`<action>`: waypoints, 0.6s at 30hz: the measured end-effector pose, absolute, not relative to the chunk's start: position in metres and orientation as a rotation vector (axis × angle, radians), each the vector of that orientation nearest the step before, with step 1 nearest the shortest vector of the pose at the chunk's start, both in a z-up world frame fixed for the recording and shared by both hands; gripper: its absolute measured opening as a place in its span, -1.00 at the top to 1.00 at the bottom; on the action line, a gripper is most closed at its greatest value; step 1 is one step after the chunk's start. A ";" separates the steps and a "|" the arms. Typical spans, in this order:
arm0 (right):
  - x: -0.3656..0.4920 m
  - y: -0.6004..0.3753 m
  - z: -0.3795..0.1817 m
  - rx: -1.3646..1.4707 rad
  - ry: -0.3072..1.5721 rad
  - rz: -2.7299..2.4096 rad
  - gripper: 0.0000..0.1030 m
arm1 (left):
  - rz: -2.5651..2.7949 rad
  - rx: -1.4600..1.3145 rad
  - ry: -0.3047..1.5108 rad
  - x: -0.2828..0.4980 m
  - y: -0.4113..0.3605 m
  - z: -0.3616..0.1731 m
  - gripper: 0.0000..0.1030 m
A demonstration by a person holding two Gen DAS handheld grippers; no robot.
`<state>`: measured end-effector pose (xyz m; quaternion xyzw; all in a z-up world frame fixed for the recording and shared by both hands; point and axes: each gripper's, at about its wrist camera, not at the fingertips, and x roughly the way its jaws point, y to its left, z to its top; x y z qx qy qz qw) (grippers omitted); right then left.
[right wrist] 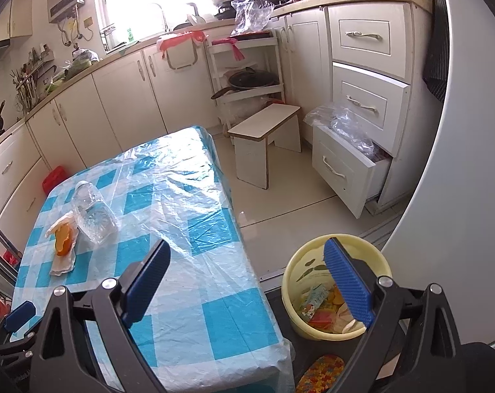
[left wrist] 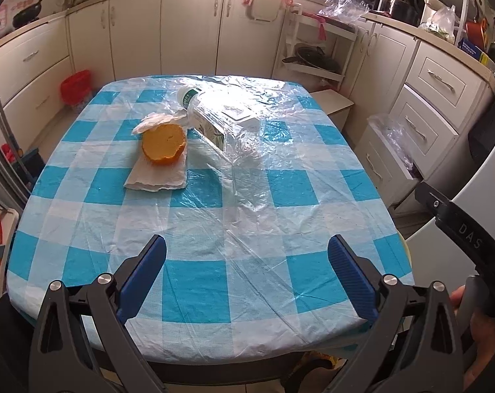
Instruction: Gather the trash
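On the table (left wrist: 280, 196), which is covered by a blue and white checked cloth under a thin wrinkled plastic sheet, the trash lies in one small group on the far left part. Going from left to right there is first a flat folded paper napkin (left wrist: 155, 177), soft and white, with an orange peel (left wrist: 163, 144) shaped like a cup resting on it, and a crumpled tissue (left wrist: 159, 120) touching the peel at the back. Just beside them on the right lies a clear plastic bottle (left wrist: 214, 121), on its side, its long axis running from far left to near right, the cap end pointing away. The left gripper (left wrist: 247, 250) hangs over the near edge of the table with its blue ribbed fingers wide apart and nothing between them; the trash is ahead of it and a little to the left, so I judge this hand is the nearer one. The right gripper (right wrist: 247, 255) is also spread apart and empty, at the right side of the table, above a pale yellow bin (right wrist: 313, 258) on the floor that already holds colourful wrappers.
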<state>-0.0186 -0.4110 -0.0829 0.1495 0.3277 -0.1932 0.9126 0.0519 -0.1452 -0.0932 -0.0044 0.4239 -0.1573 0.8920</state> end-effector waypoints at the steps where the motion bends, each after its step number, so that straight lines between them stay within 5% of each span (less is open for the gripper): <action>1: -0.018 -0.409 -0.083 0.307 0.675 -0.395 -0.77 | -0.323 -0.011 0.880 0.052 -0.144 -0.093 -0.84; 18: 0.002 -0.374 -0.077 0.276 0.667 -0.327 -0.78 | -0.266 -0.039 0.881 0.063 -0.113 -0.096 -0.85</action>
